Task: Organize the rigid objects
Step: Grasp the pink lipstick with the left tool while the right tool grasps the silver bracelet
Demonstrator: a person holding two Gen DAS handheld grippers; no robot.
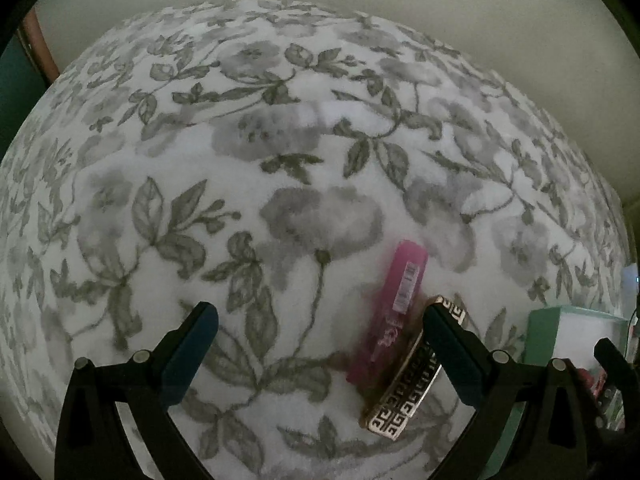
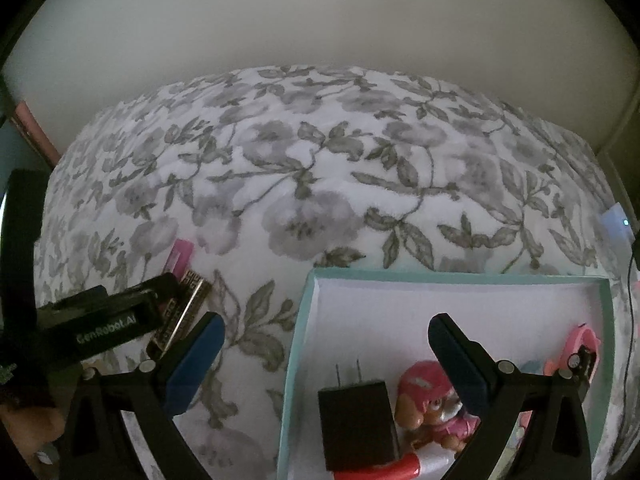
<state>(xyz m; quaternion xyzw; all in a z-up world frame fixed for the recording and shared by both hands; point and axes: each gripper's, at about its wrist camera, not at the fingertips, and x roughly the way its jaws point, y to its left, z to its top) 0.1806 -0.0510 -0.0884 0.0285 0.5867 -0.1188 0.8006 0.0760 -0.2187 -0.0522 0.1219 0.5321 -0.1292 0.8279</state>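
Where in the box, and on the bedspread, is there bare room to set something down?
The box is bare across its far half, from the far wall to the plug. Its near end is crowded: plug, toy pup, pink toy. The bedspread is bare left of the pink bar and patterned bar.

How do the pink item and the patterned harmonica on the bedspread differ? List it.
The pink item is plain pink with a barcode sticker; the harmonica is metallic with a black key pattern. The pink item lies clear of the left gripper; the harmonica passes under one finger. Both are elongated, lying side by side outside the box.
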